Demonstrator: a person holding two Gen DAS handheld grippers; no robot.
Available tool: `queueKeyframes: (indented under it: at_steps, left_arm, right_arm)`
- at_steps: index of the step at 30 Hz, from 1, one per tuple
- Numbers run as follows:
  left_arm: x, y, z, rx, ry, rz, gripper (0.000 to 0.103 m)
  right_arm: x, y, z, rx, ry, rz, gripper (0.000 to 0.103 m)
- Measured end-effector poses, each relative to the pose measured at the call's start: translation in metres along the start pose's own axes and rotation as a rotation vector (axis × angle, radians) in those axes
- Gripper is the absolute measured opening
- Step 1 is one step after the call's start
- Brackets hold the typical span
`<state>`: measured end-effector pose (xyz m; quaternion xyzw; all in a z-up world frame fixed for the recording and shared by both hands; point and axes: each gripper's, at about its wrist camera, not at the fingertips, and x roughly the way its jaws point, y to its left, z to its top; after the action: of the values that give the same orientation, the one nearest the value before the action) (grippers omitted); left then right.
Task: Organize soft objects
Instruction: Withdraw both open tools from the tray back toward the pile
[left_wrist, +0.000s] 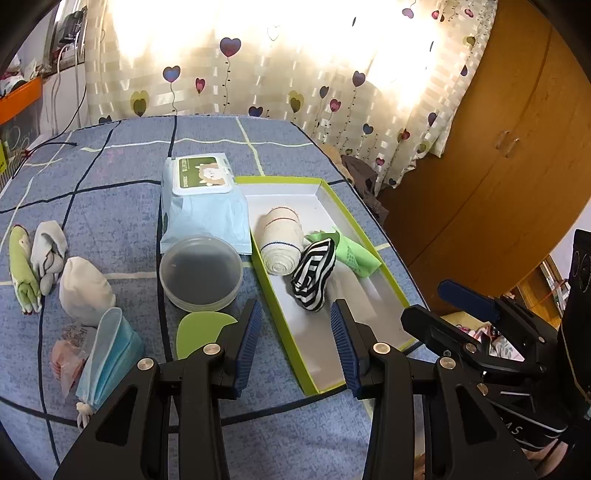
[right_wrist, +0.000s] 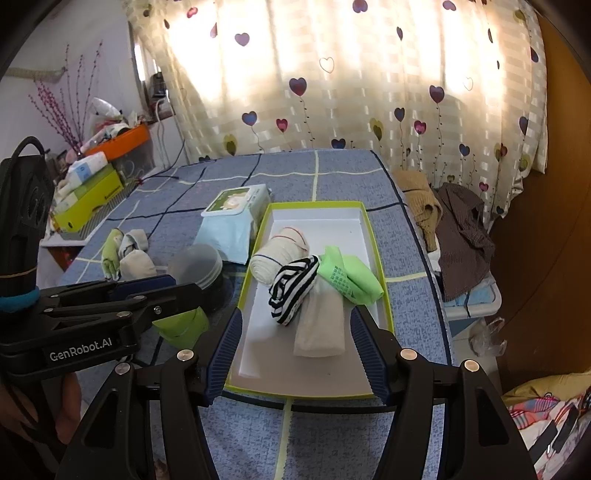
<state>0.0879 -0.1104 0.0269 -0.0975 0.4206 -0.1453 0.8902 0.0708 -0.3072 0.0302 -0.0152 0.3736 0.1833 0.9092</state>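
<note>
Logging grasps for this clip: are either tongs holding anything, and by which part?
Nothing is held. The left tongs and right tongs are both open and empty above the box.

Four soft things sit in one green-rimmed box (right_wrist: 373, 236): one bandage roll (right_wrist: 275, 254), one striped sock (right_wrist: 291, 291), one green bag (right_wrist: 345, 277), one white cloth (right_wrist: 321, 325); lower left of the left wrist view, two face masks (left_wrist: 110, 354), one white pouch (left_wrist: 85, 291); also one wipes pack (left_wrist: 203, 199), one round container (left_wrist: 201, 273).

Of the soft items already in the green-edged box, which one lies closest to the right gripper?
The plain white folded cloth: it lies at the box's near end, between the open right gripper's fingers, ahead of the striped sock, green bag and bandage roll.
</note>
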Motion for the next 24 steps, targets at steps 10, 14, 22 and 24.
queueKeyframes:
  at_steps: [10,14,22,24]
  left_arm:
    - [-0.009,0.0,-0.004,0.01,-0.012,0.018,0.041]
    - [-0.012,0.003,-0.005,0.002,-0.014,0.024,0.041]
    - [-0.021,0.021,-0.01,-0.024,-0.026,0.037,0.041]
    - [-0.023,0.027,-0.011,-0.035,-0.028,0.041,0.041]
  right_arm:
    - [-0.003,0.007,-0.001,-0.015,0.0,0.012,0.061]
    - [-0.004,0.01,-0.002,-0.019,0.0,0.016,0.061]
    - [0.002,0.029,0.001,-0.043,0.007,0.032,0.061]
    - [0.004,0.034,0.002,-0.048,0.01,0.039,0.061]
